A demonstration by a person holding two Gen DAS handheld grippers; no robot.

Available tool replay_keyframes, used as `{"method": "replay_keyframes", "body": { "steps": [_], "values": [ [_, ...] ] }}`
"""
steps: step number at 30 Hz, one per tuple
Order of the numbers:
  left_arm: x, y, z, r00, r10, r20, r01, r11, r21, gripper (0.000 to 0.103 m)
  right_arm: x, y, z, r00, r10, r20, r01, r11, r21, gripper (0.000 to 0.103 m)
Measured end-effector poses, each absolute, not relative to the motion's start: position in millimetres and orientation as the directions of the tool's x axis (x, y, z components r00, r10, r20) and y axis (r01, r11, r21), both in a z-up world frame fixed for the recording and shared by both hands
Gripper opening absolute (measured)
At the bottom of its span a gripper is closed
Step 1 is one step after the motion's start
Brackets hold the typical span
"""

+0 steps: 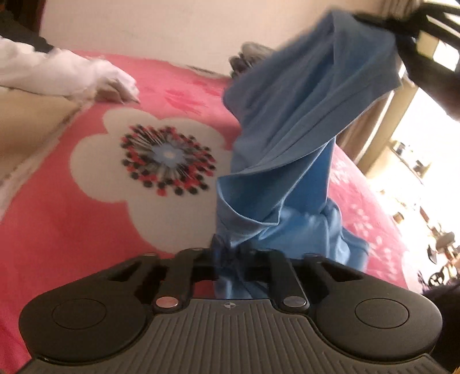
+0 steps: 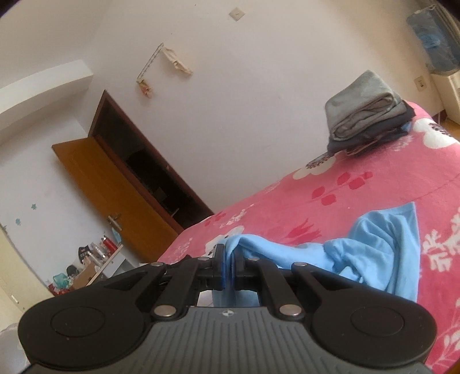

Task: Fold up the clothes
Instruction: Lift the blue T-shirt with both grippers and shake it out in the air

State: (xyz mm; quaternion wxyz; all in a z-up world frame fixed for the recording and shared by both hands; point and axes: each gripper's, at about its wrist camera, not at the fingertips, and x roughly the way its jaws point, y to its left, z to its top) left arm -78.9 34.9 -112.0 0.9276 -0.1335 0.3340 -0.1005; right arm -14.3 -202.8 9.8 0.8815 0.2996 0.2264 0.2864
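Observation:
A blue garment (image 1: 296,135) hangs stretched in the air over a pink flowered bedspread (image 1: 72,218). My left gripper (image 1: 230,253) is shut on its lower bunched end. The other gripper (image 1: 402,26) shows blurred at the top right of the left wrist view, holding the upper end. In the right wrist view my right gripper (image 2: 228,269) is shut on an edge of the blue garment (image 2: 373,247), whose rest drapes toward the bedspread (image 2: 359,190) to the right.
A stack of folded grey and dark clothes (image 2: 368,112) sits at the bed's far corner by the wall. A white cloth (image 1: 72,77) lies at the bed's left edge. An open wooden door (image 2: 115,187) and a cluttered low shelf (image 2: 86,267) stand beyond the bed.

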Motion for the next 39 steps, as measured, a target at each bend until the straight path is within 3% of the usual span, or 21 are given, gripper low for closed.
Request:
{"method": "replay_keyframes", "body": {
  "steps": [5,10,18,25,33,39],
  "values": [
    [-92.9,57.7,-69.7,0.86,-0.178,-0.478,0.035,0.955,-0.293,0.004,-24.2,-213.8,26.4,0.782,0.601,-0.164,-0.377,0.666,0.643,0.004],
    [-111.2,77.1,-2.1,0.945,-0.108,-0.308,0.019,0.961,-0.276,0.004,-43.8,-218.4,64.2,0.812,0.581,-0.06,-0.441,0.676,0.59,0.004],
    [-135.5,83.8,107.2,0.989,-0.123,-0.078,0.1,0.963,-0.25,0.004,-73.3,-219.7,132.1,0.791,0.593,0.153,-0.572,0.627,0.529,0.004],
    [-169.0,71.1,188.2,0.981,-0.158,0.112,0.173,0.976,-0.131,0.004,-107.9,-230.1,189.0,0.73,0.616,0.296,-0.674,0.574,0.465,0.004],
    [-188.8,55.1,251.2,0.952,-0.208,0.223,0.234,0.968,-0.096,0.004,-143.6,-246.8,240.6,0.655,0.627,0.421,-0.755,0.53,0.386,0.004],
    [-199.2,40.7,255.9,0.946,-0.23,0.227,0.256,0.962,-0.092,0.004,-161.6,-260.0,251.4,0.631,0.616,0.471,-0.776,0.514,0.366,0.004]
  ]
}}
